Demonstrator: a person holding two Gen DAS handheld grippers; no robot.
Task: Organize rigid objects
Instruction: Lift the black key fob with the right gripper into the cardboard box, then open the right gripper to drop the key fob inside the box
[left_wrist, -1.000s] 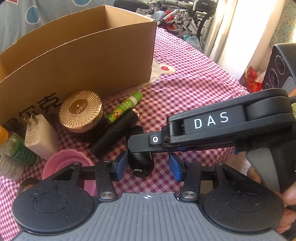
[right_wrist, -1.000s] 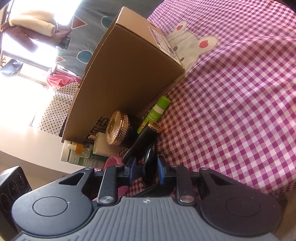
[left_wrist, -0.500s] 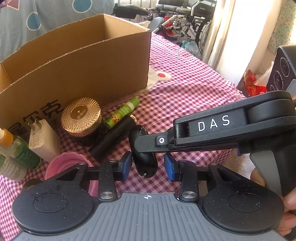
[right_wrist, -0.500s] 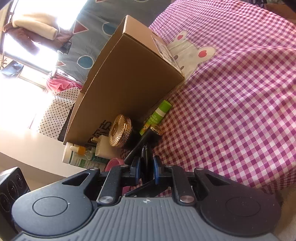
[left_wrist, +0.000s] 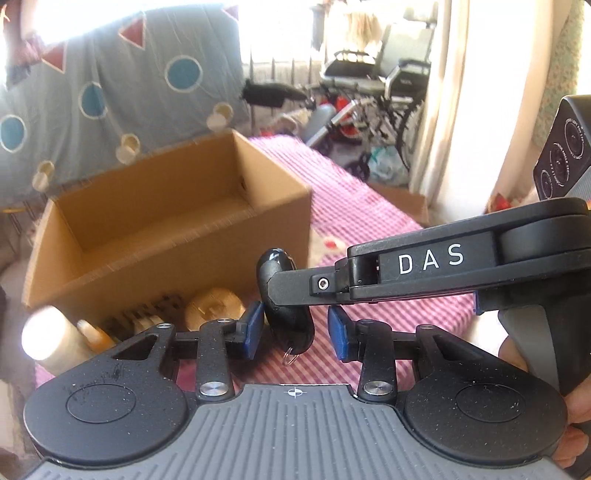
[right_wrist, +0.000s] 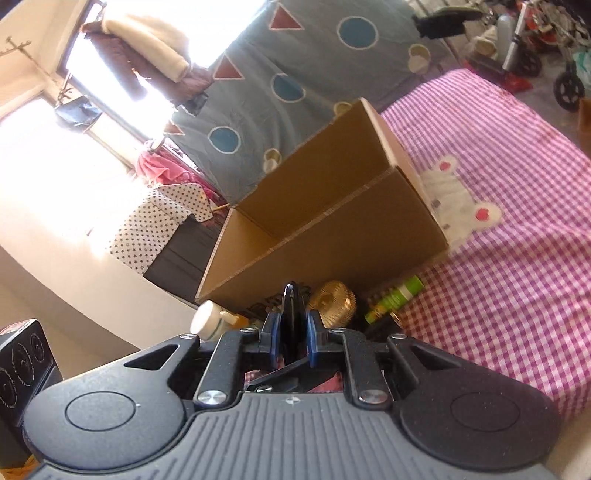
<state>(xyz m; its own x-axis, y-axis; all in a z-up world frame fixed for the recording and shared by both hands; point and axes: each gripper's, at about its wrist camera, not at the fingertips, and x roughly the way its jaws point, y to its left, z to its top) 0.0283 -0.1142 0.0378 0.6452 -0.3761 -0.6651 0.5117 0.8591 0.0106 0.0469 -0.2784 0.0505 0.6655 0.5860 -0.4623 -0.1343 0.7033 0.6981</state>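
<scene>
My right gripper (right_wrist: 290, 334) is shut on a black key fob (right_wrist: 290, 314) and holds it in the air in front of the open cardboard box (right_wrist: 332, 229). In the left wrist view the right gripper (left_wrist: 273, 291) reaches in from the right, gripping the fob (left_wrist: 286, 317), whose key ring hangs below. My left gripper (left_wrist: 295, 332) is open and empty, its blue pads on either side of the fob without touching it. The box (left_wrist: 159, 236) looks empty inside.
On the pink checked cloth (right_wrist: 517, 258) beside the box stand a gold-lidded jar (right_wrist: 332, 304), a green tube (right_wrist: 395, 299), a white-capped bottle (right_wrist: 208, 321) and other small items. A wheelchair and clutter (left_wrist: 369, 92) lie beyond the table.
My right gripper has lifted the key fob up off the cloth to about the height of the box's front wall. Both views have risen and now look into the box.
</scene>
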